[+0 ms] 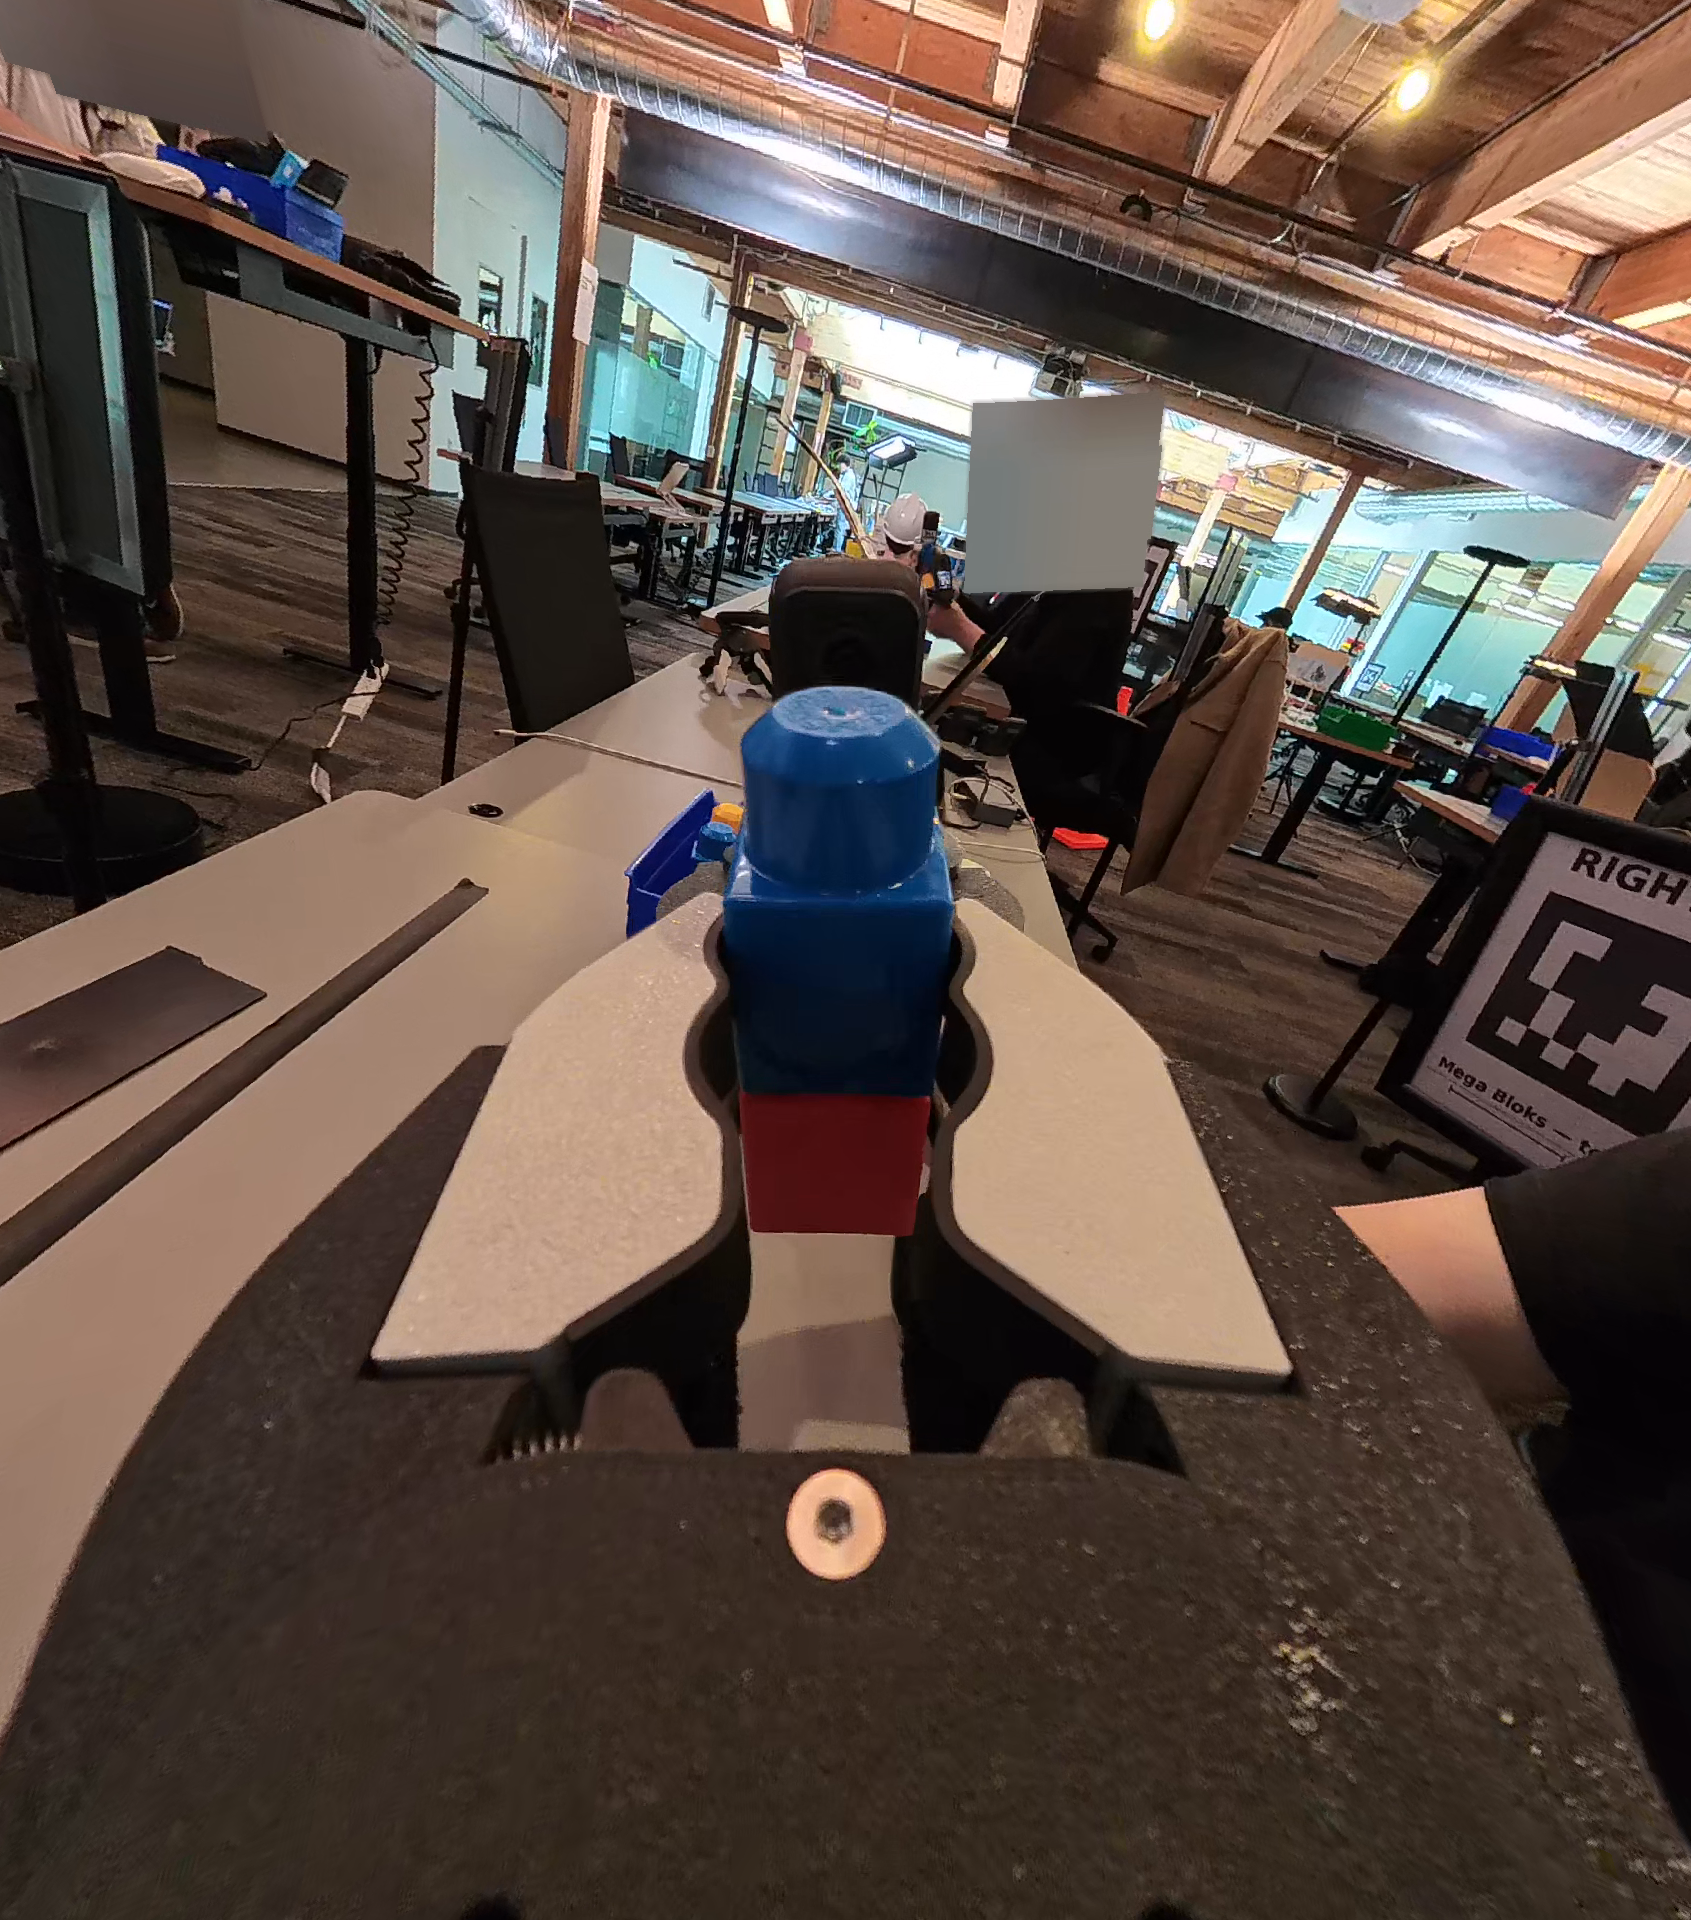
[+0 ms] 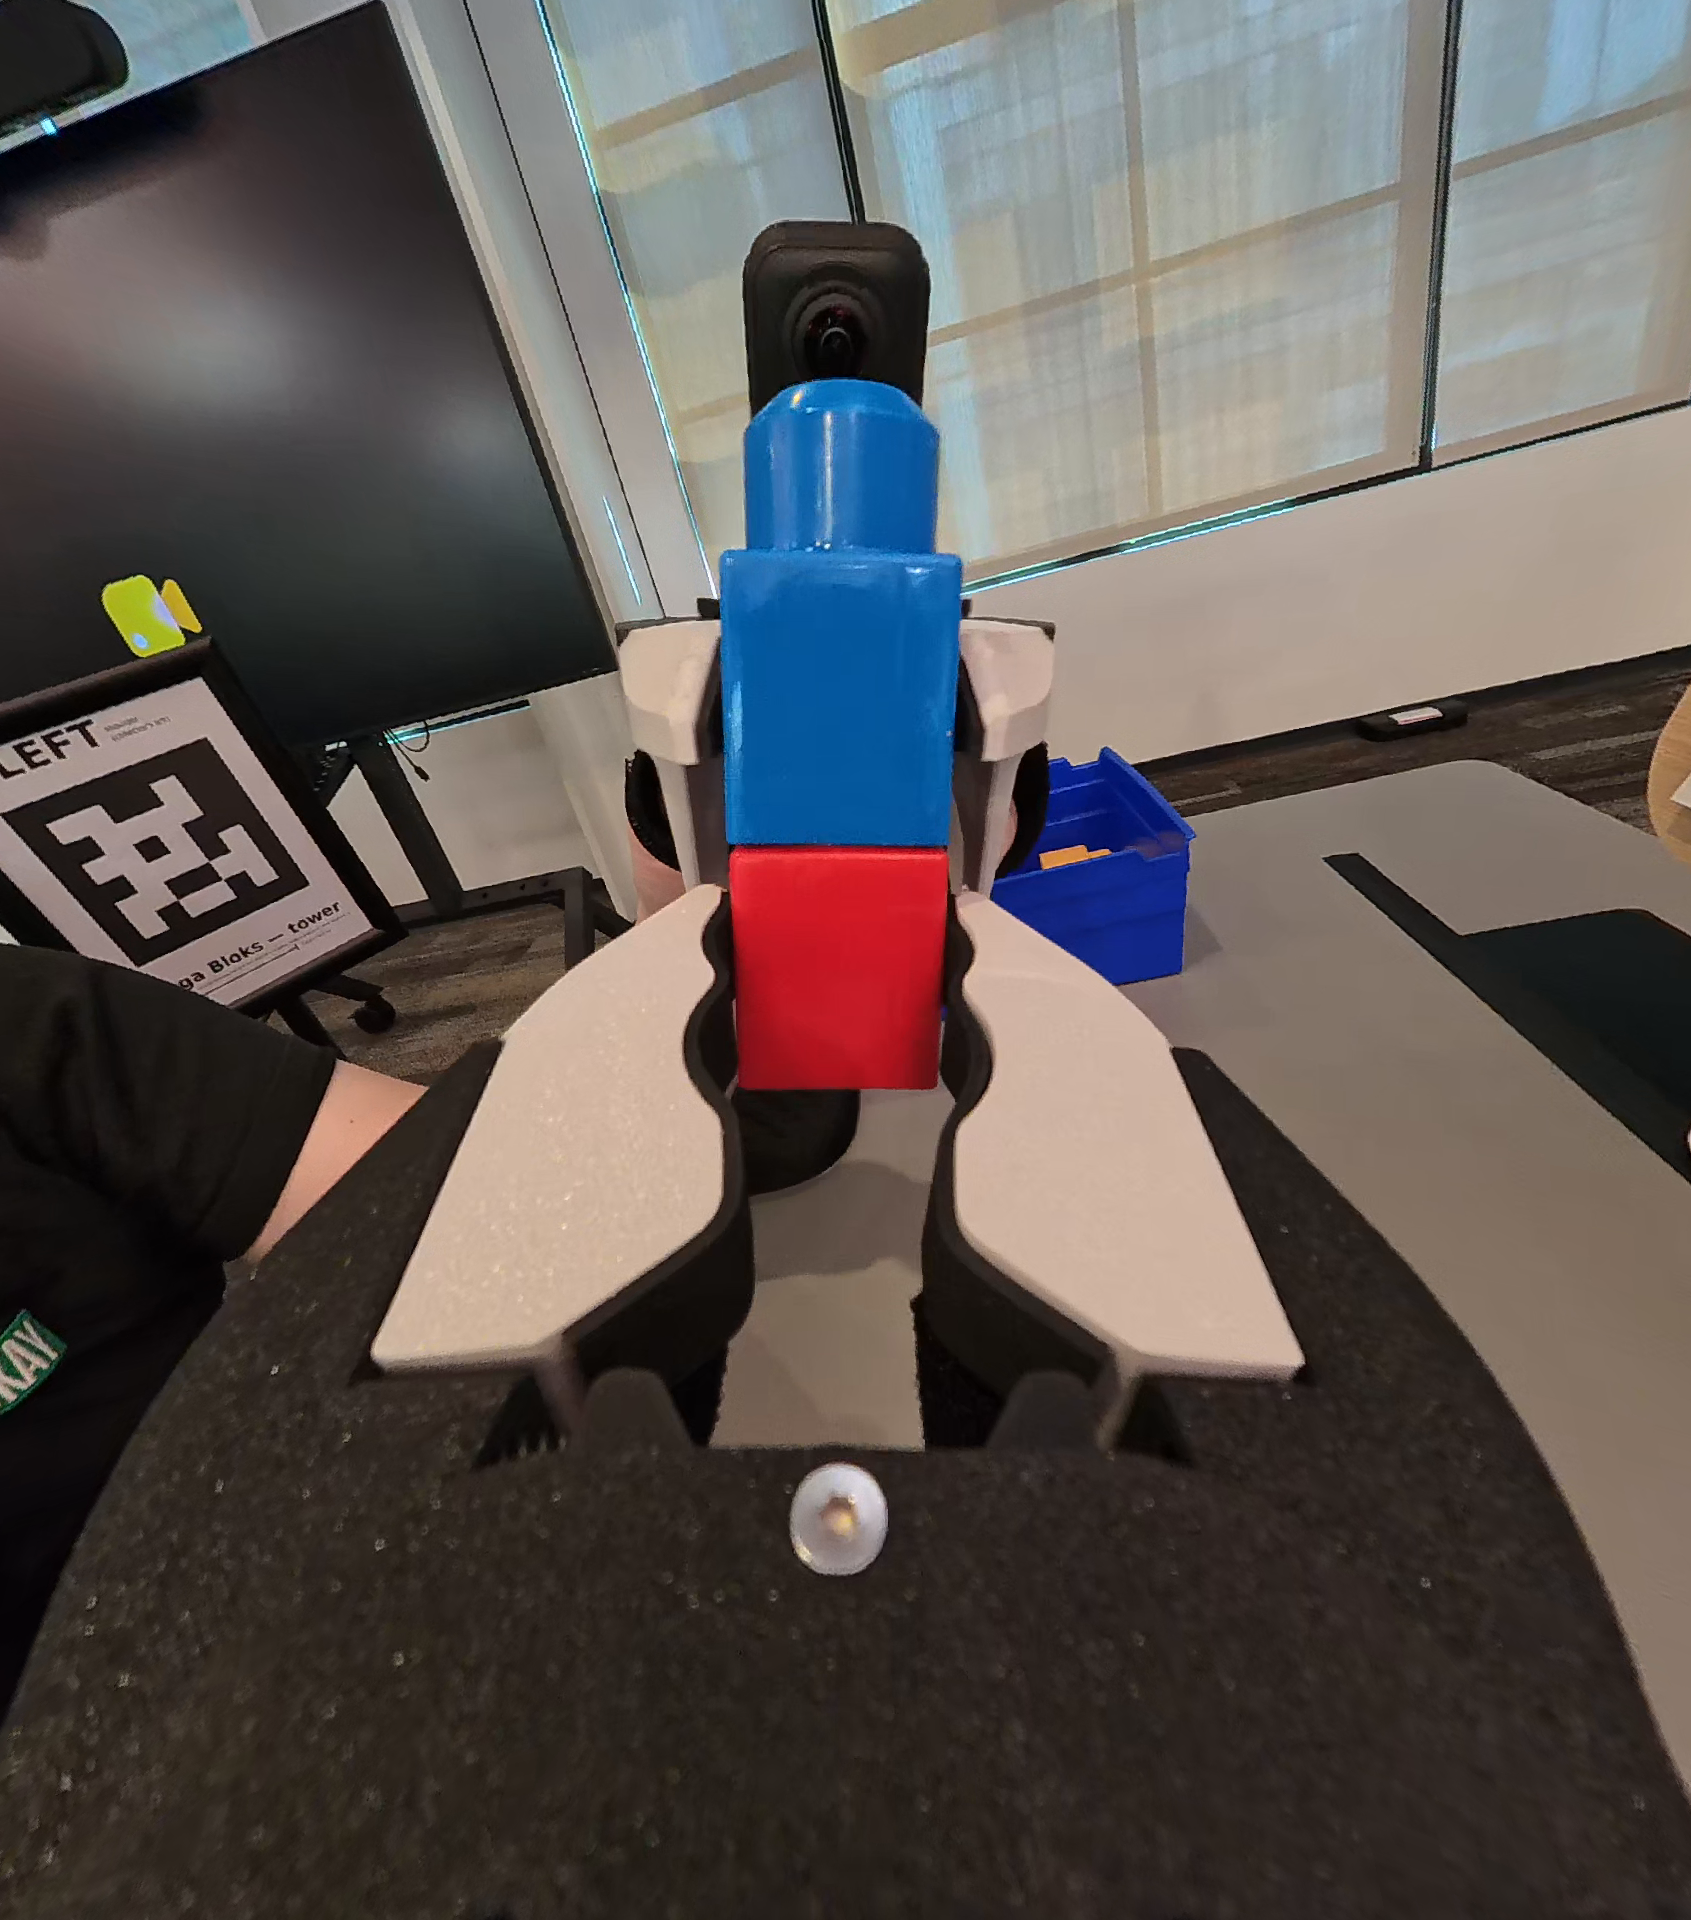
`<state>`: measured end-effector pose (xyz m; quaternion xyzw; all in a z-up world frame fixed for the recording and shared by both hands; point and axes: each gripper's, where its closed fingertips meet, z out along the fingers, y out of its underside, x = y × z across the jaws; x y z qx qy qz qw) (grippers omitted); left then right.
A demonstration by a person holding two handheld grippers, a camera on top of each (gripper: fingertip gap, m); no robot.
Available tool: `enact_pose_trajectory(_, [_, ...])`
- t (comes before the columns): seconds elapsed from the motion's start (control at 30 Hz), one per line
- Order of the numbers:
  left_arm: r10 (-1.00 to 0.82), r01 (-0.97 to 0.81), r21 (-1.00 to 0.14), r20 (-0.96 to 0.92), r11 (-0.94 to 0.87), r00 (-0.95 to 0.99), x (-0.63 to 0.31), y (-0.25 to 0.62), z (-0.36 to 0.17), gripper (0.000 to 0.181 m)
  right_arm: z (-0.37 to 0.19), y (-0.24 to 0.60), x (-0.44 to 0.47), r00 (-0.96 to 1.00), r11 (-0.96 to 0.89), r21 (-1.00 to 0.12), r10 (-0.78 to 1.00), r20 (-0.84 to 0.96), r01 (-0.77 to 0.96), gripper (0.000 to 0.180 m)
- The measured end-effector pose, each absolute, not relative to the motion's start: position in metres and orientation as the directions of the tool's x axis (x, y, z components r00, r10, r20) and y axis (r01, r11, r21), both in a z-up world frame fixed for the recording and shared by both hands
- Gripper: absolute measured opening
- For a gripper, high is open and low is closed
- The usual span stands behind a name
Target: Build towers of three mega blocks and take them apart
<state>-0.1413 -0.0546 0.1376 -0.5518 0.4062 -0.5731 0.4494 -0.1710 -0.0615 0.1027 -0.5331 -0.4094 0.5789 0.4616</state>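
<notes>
A blue mega block (image 1: 836, 966) sits stacked on a red mega block (image 1: 833, 1158). My left gripper (image 1: 836, 977) is shut on the blue block, its white fingers (image 1: 612, 1122) on both sides. In the right wrist view my right gripper (image 2: 836, 971) is shut on the red block (image 2: 836, 966), below the blue block (image 2: 836, 696). The left gripper (image 2: 836, 727) faces it from behind and clamps the blue block. The two grippers hold the stack between them above the grey table (image 2: 1443, 1143).
A blue bin (image 2: 1101, 883) holding loose blocks stands on the table behind the stack and also shows in the left wrist view (image 1: 659, 862). Framed marker signs (image 1: 1630, 997) (image 2: 155, 842) stand beside the table. A black strip (image 1: 41, 1060) lies on the table (image 1: 249, 935). A person's arm (image 2: 342, 1132) is close.
</notes>
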Motion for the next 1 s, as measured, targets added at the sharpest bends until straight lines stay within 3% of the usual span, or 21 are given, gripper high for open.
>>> enact_pose_trajectory(1.0, [-0.954,0.084,-0.95,0.299,-0.3,-0.015,-0.1417,-0.056,0.1406,0.037,0.1098,-0.0637,-0.1698,-0.039,-0.283,-0.951,0.959,-0.281,-0.126,0.036])
